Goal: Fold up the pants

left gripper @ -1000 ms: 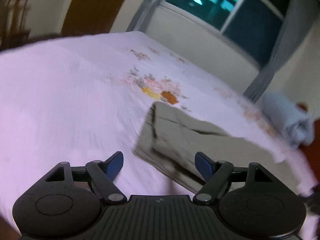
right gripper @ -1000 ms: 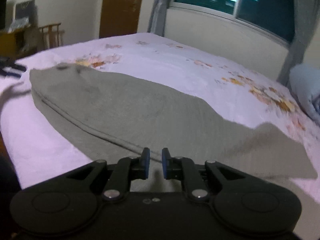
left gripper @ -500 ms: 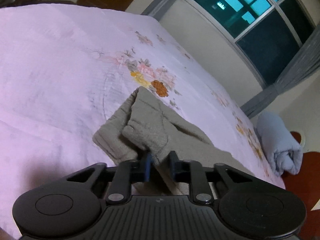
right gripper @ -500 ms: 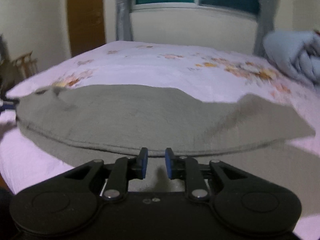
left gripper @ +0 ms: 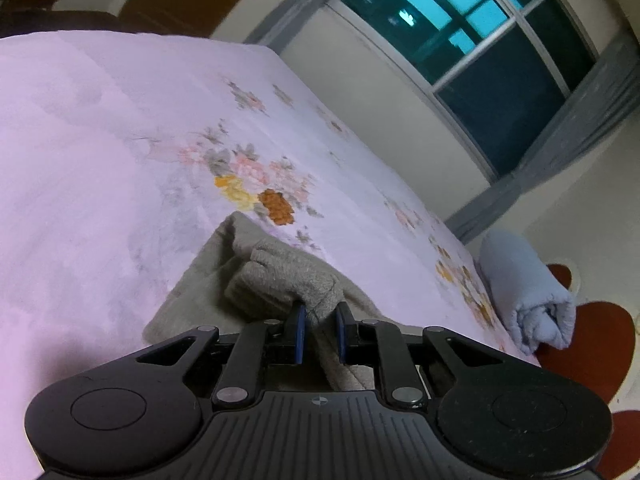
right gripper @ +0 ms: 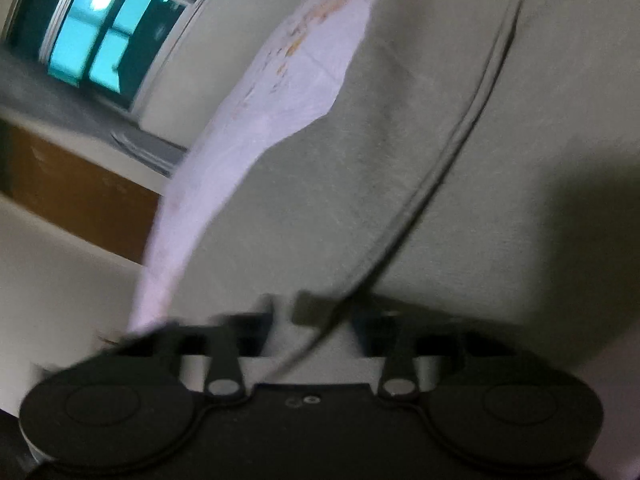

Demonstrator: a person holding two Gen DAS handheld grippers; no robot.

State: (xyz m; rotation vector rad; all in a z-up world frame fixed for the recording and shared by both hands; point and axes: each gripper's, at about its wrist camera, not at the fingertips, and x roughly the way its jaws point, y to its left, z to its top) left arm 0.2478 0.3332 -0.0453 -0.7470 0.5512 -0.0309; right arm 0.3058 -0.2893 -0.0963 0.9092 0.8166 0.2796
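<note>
The grey-green pants [left gripper: 276, 280] lie on the pink flowered bed [left gripper: 100, 152]. In the left wrist view my left gripper [left gripper: 319, 330] is shut on a bunched end of the pants and lifts it slightly off the sheet. In the right wrist view, which is blurred and tilted, the pants [right gripper: 440, 160] fill most of the frame, with a long seam running across them. My right gripper [right gripper: 286, 320] is shut on the pants' edge; its fingertips are smeared by motion.
A rolled light-blue blanket [left gripper: 524, 292] lies at the bed's far right corner. A window [left gripper: 472, 28] with grey curtains is behind the bed. A brown door [right gripper: 72, 196] shows at the left of the right wrist view.
My left gripper has stayed shut on the pants' end and lifted it. My right gripper has swung and rolled sharply, carrying the pants' edge; its view is now tilted and blurred.
</note>
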